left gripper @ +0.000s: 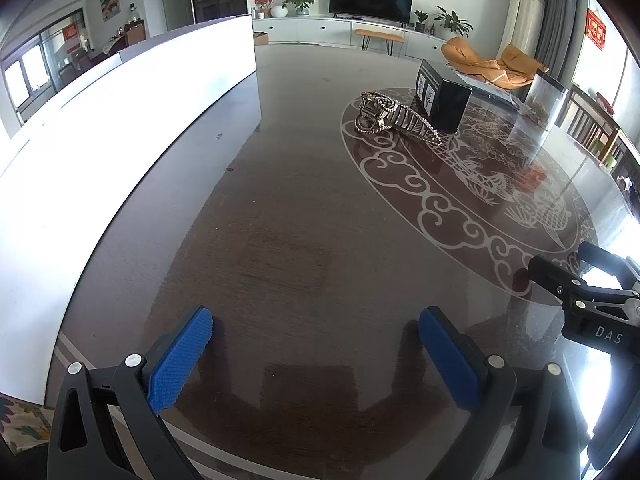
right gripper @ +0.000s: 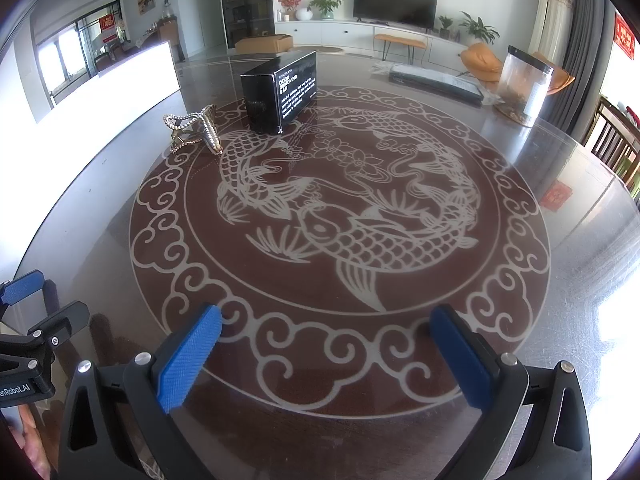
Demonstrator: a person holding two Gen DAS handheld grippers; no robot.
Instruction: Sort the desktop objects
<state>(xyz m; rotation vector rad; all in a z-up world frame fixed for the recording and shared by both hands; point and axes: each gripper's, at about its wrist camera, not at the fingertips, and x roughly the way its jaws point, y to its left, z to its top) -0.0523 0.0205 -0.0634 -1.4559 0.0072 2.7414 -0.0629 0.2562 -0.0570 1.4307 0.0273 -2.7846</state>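
Note:
A jewelled gold hair clip (left gripper: 394,117) (right gripper: 195,129) lies on the dark glass table, just left of a black box (left gripper: 440,98) (right gripper: 282,90) with white print. Both rest at the far edge of the round fish pattern. My left gripper (left gripper: 316,328) is open low over bare table, well short of the clip, with nothing between its blue pads. My right gripper (right gripper: 326,330) is open too, over the near rim of the fish pattern and far from both objects. Each gripper shows at the edge of the other's view.
A long white box (left gripper: 120,120) (right gripper: 120,84) stands along the table's left side. At the far right stand a clear cylinder container (right gripper: 526,84) (left gripper: 548,98) and a flat dark package (right gripper: 436,80). A small red card (right gripper: 556,196) lies at the right. Wooden chairs (right gripper: 616,144) stand beyond the table's right edge.

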